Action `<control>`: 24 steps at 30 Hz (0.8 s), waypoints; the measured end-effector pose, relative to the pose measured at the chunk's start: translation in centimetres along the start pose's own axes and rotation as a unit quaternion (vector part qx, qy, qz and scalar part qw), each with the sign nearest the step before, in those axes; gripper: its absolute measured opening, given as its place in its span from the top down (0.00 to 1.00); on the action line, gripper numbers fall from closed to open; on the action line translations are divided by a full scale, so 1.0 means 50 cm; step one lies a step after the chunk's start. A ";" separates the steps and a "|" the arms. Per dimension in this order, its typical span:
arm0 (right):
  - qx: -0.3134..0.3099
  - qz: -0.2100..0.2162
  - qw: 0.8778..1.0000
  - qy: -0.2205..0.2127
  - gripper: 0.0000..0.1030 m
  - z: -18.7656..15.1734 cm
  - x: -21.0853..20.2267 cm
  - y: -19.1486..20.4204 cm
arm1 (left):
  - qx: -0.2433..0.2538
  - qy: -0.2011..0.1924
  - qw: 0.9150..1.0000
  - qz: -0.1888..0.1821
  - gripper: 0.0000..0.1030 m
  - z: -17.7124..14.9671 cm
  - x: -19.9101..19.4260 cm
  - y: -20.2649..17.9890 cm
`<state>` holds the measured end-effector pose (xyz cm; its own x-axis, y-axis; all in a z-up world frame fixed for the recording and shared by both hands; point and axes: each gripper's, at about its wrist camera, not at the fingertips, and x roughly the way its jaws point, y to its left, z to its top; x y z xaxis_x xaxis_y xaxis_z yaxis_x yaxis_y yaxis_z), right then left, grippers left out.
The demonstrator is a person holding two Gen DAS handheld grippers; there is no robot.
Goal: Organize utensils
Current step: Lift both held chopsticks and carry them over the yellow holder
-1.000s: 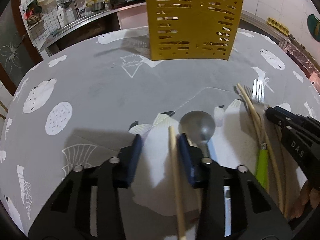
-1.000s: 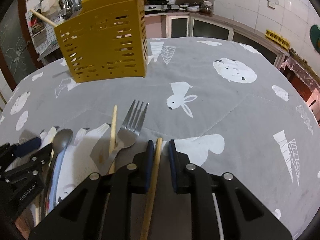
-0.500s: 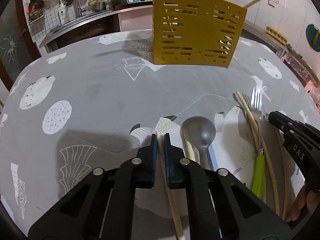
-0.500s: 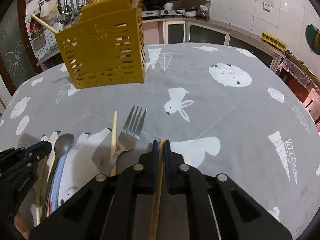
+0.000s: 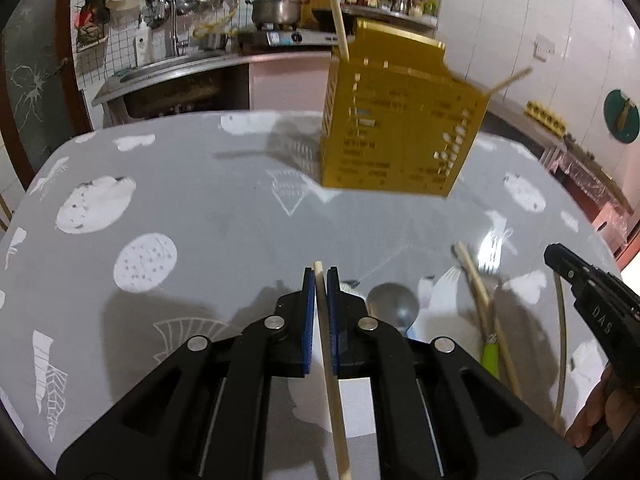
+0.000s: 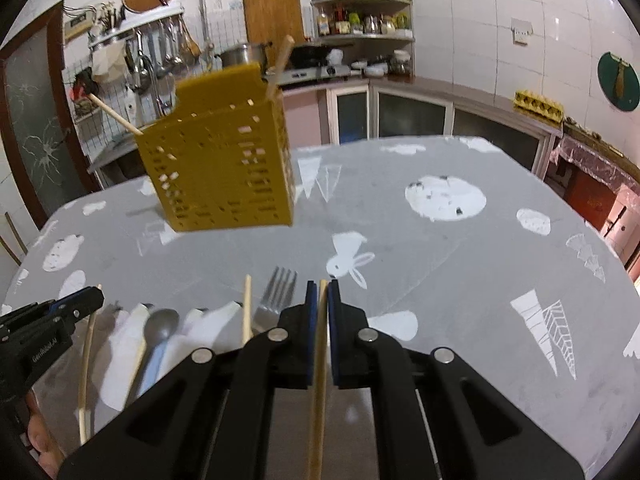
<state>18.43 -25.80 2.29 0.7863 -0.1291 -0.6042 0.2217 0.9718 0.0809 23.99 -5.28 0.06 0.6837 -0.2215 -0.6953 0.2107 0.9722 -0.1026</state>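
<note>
My left gripper is shut on a wooden chopstick and holds it above the table. My right gripper is shut on another wooden chopstick, also lifted. A yellow slotted utensil holder stands at the far side of the table with two chopsticks leaning out of it; it also shows in the right wrist view. On the cloth lie a spoon, a fork with a green handle, and more chopsticks.
The table has a grey cloth with white prints. Behind it run a sink counter, a stove with a pot and cabinets. The other gripper shows at each view's edge.
Both grippers closed on their chopsticks and lifted them off the table. The views now look higher, towards the yellow holder.
</note>
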 end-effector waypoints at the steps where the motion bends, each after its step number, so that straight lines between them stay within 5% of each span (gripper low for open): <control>1: -0.001 0.002 1.000 -0.009 0.95 0.003 -0.011 0.002 | -0.001 -0.008 1.000 0.001 0.96 0.003 -0.010 0.001; 13: -0.010 0.019 0.991 -0.131 0.95 0.024 -0.158 0.005 | 0.016 -0.138 0.990 0.021 0.96 0.014 -0.189 -0.011; 24: 0.009 0.037 0.987 -0.158 0.95 0.009 -0.211 -0.027 | 0.017 -0.206 0.978 0.017 0.96 -0.025 -0.268 -0.010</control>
<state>10.09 -25.86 8.93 0.9408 -0.1152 -0.3189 0.1643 0.9776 0.1315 13.86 -2.70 8.55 0.9130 -0.2073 -0.3513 0.2011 0.9780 -0.0545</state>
